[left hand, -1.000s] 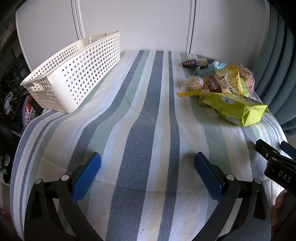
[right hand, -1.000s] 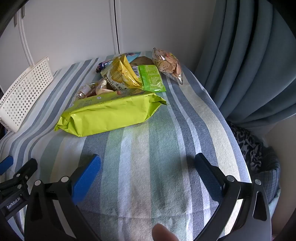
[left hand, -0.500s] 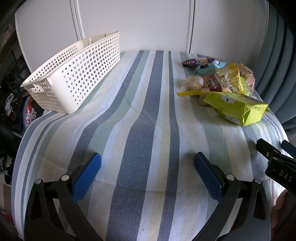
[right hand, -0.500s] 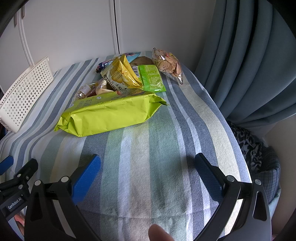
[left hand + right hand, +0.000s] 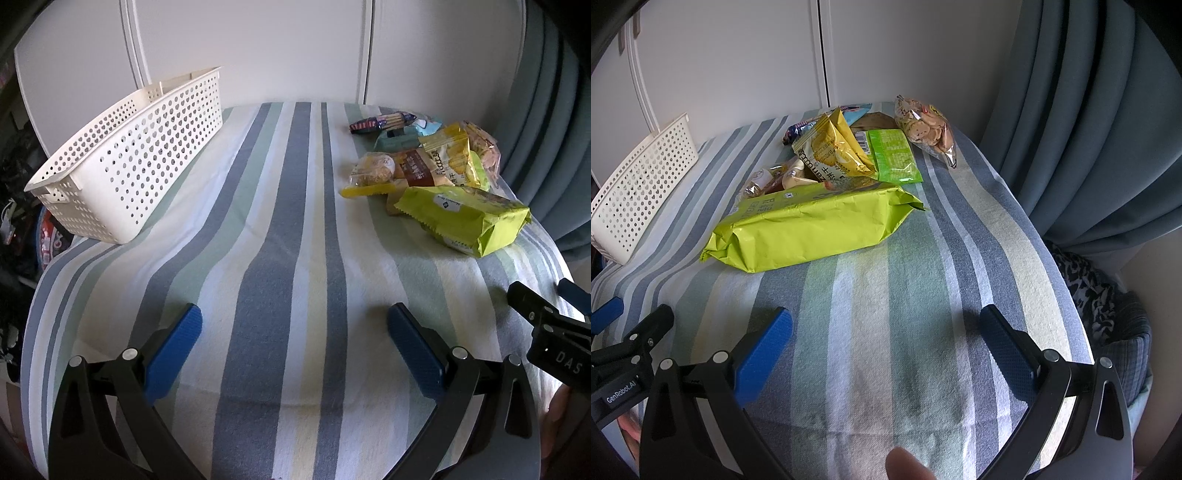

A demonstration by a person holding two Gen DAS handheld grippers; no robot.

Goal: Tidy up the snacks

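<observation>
My left gripper [image 5: 294,338] and right gripper [image 5: 885,338] hover with jaws apart, empty. The lime-green packet [image 5: 812,227] lies flat, long axis pointing toward the white basket [image 5: 125,162].

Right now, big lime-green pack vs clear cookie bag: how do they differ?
The lime-green pack is opaque, long and the biggest snack; the clear cookie bag is smaller and shows its cookies. The lime-green pack lies nearest the right gripper; the cookie bag sits at the far edge by the curtain. Both rest untouched on the striped cloth.
</observation>
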